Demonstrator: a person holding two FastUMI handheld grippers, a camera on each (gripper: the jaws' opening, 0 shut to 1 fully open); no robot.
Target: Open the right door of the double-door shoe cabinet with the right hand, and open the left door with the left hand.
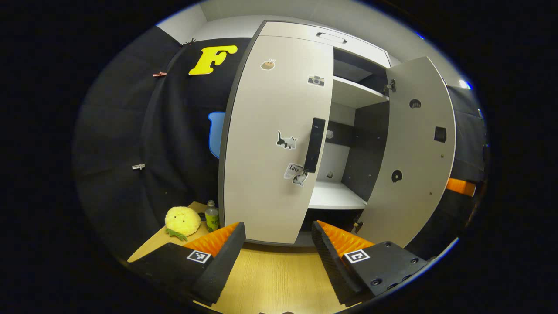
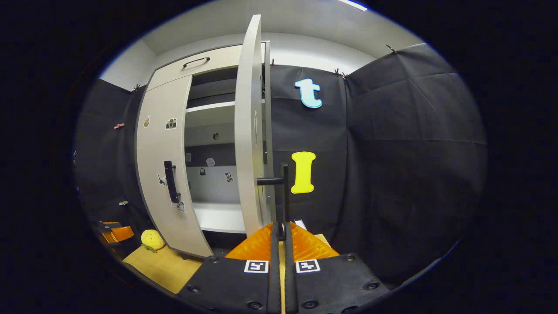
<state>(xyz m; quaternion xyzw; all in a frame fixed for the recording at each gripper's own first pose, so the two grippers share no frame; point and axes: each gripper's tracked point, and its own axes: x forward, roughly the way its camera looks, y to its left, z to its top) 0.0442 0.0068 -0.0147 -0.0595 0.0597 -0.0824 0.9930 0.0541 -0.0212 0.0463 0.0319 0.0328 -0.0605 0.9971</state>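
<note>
Right door (image 1: 414, 148) of the shoe cabinet (image 1: 322, 39) stands swung wide open, so that half looks done. Right hand-held gripper (image 2: 282, 231) is pressed together on the right door's handle (image 2: 284, 196), the thin dark bar running down between its two fingers. In the right gripper view the open door (image 2: 248, 131) shows edge-on just left of the handle.

Left door (image 1: 274, 139) is shut or nearly so; its free edge sits about at the cabinet's middle, and I can't tell if it's cracked a little. Its dark handle (image 1: 314, 145) hangs near that edge, untouched. Left hand-held gripper (image 1: 279, 244) is spread wide, holds nothing, and sits low in front of the door's bottom edge, well apart from the handle and below it.

Inside, shelves (image 1: 335, 198) are visible through the opened right side. Stickers dot the left door. Yellow plush toy (image 1: 183, 220) and small green bottle (image 1: 212, 216) sit on the wooden bench (image 1: 270, 274) just beside the cabinet's left side, clear of the door's likely swing as far as I can judge.

Roughly halfway: left to do is raise the left hand-held gripper to the handle, close on it, pull the left door open.
</note>
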